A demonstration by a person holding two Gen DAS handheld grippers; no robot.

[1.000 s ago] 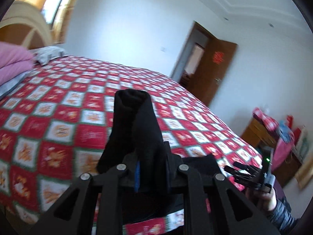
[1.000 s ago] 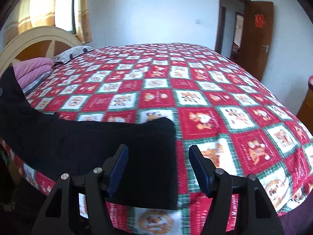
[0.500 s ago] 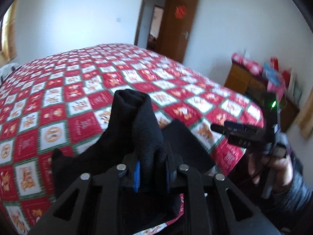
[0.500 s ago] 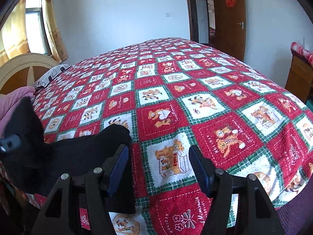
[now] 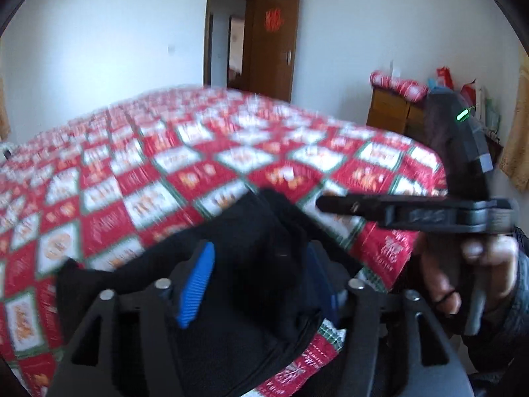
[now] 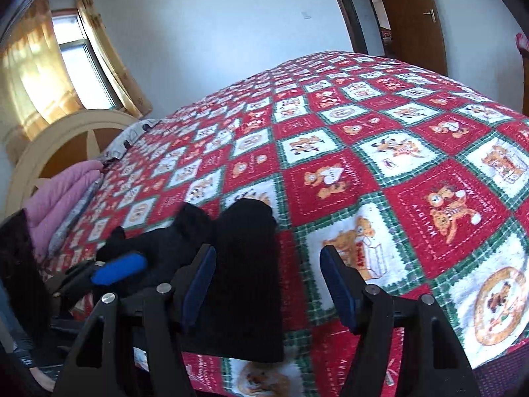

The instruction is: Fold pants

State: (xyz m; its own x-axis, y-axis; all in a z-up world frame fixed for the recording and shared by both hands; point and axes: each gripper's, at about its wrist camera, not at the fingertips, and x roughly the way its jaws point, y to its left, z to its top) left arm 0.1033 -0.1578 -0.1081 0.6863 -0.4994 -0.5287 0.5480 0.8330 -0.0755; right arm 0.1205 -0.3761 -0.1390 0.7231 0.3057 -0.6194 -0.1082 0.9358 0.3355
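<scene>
The black pants (image 6: pixel 244 264) lie bunched near the bed's front edge, one part folded over another. In the left wrist view my left gripper (image 5: pixel 261 281) is open, its blue pads spread either side of the black pants (image 5: pixel 244 231), which lie loose between them. My left gripper's blue pad (image 6: pixel 119 268) shows at the left in the right wrist view. My right gripper (image 6: pixel 267 284) is open and empty, hovering over the pants' right edge. It shows from the side in the left wrist view (image 5: pixel 334 203), held in a hand.
The bed carries a red, white and green patchwork quilt (image 6: pixel 396 165). Pink bedding (image 6: pixel 59 195) and a cream headboard (image 6: pixel 49 139) are at the left. A wooden dresser (image 5: pixel 393 109) with clutter stands right. A brown door (image 5: pixel 274 43) is open at the back.
My left gripper has opened and let go of the pants, which have dropped onto the bed. It has swung right. My right gripper stayed open and shifted slightly.
</scene>
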